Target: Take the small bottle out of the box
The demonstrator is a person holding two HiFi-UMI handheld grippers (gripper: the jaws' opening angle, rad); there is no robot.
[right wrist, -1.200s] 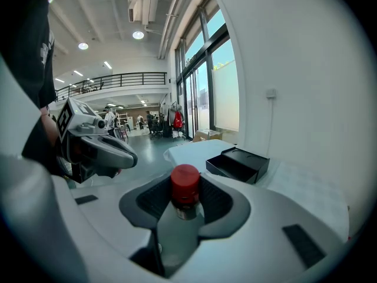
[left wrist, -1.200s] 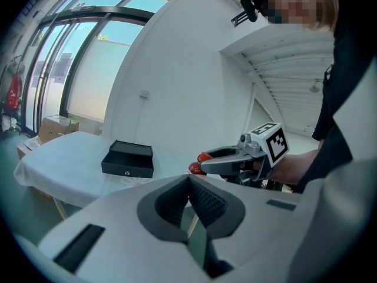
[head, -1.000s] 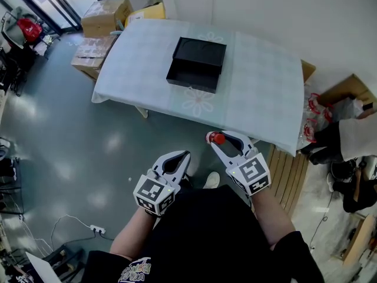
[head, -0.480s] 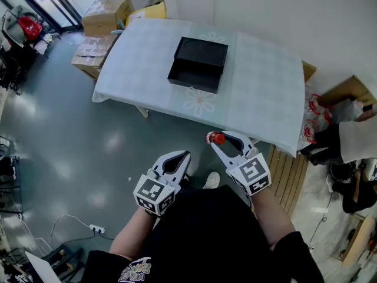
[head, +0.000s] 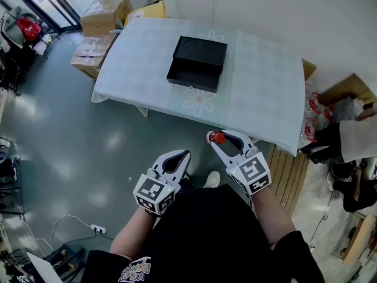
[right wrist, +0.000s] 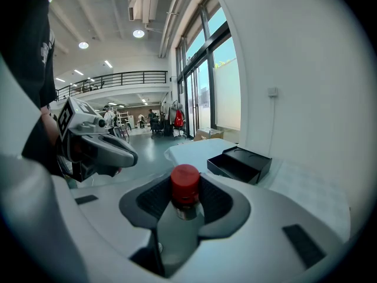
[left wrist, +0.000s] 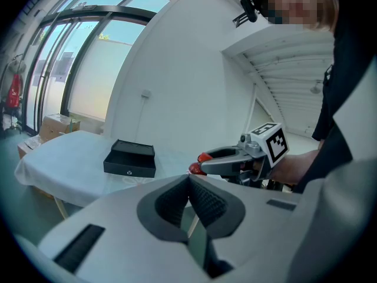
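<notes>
right hand-held gripper (head: 221, 137) clamps a small red-capped bottle (right wrist: 185, 184); left hand-held gripper (left wrist: 189, 180) is closed; open black box (head: 197, 62) lies on white-clothed worktop (head: 262, 84).

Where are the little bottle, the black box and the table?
small bottle (right wrist: 185, 184), right gripper view, on its red cap.
black box (head: 191, 83), head view, on its front wall.
table (head: 265, 93), head view, on bare cloth beside the box.

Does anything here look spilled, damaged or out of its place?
Nothing stands out. The box lies open on the table, and nothing is spilled. The bottle, with its cap on, is clamped in the right gripper, away from the table. The left gripper is shut and empty.
</notes>
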